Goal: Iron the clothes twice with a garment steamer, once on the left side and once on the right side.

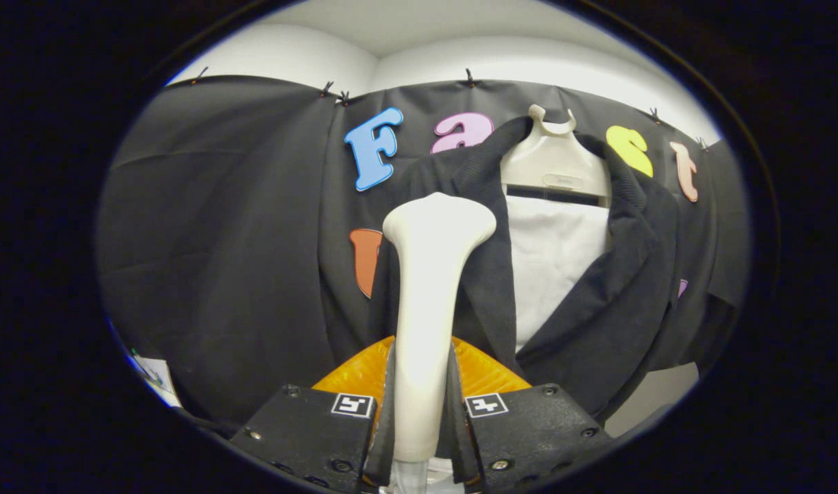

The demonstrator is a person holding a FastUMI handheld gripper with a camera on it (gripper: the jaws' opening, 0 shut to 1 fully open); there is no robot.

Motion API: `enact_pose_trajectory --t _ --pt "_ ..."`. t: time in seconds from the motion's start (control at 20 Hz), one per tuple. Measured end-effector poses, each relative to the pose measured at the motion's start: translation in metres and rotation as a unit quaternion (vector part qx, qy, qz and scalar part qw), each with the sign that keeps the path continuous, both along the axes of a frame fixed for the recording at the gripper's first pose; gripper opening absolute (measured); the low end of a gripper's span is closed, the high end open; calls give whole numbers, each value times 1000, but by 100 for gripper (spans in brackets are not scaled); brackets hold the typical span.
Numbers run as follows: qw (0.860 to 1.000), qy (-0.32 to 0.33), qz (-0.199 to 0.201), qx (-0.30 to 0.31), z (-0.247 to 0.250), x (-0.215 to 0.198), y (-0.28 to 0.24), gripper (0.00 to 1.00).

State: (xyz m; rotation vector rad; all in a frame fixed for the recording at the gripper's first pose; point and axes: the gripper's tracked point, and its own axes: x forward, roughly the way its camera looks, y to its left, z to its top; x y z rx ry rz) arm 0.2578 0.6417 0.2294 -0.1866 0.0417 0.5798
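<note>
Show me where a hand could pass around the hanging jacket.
Open space lies beside the jacket, before the bare booth wall on the steamer's far side. It is crowded at the lapel, where the steamer head, gripped between both fingers of the gripper, overlaps the jacket below the hanger.

Black cloth (206, 226) hangs pinned by clips (328, 88) beyond the claw (419, 425); pale wall (460, 58) and ceiling (419, 20) show above it.

The gripper (420, 405) clamps the white garment steamer (429, 288) by its handle, both fingers pressing on it. The steamer's head rests against the left lapel of a dark jacket (625, 288), which hangs on a white hanger (555, 161) over a white shirt (553, 264).
</note>
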Motion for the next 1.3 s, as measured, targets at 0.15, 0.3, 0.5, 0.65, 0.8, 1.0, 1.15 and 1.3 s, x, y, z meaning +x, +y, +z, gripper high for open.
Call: enact_pose_trajectory --t 0.15,0.3,0.5,0.65,0.8,1.0,1.15,1.3 --pt "1000 9 -1 -7 -11 5 -4 36" --pt "1000 19 -1 -13 -22 6 -9 36" --pt "999 30 -2 -22 -39 3 -17 36" --pt "999 39 -2 -28 -51 3 -23 36" --pt "998 49 -3 -35 -63 3 -28 36" --pt "997 57 -5 -45 -79 1 -35 36" --pt "997 65 -4 -51 -89 0 -38 36" --pt "996 75 -3 -58 -102 0 -41 36"
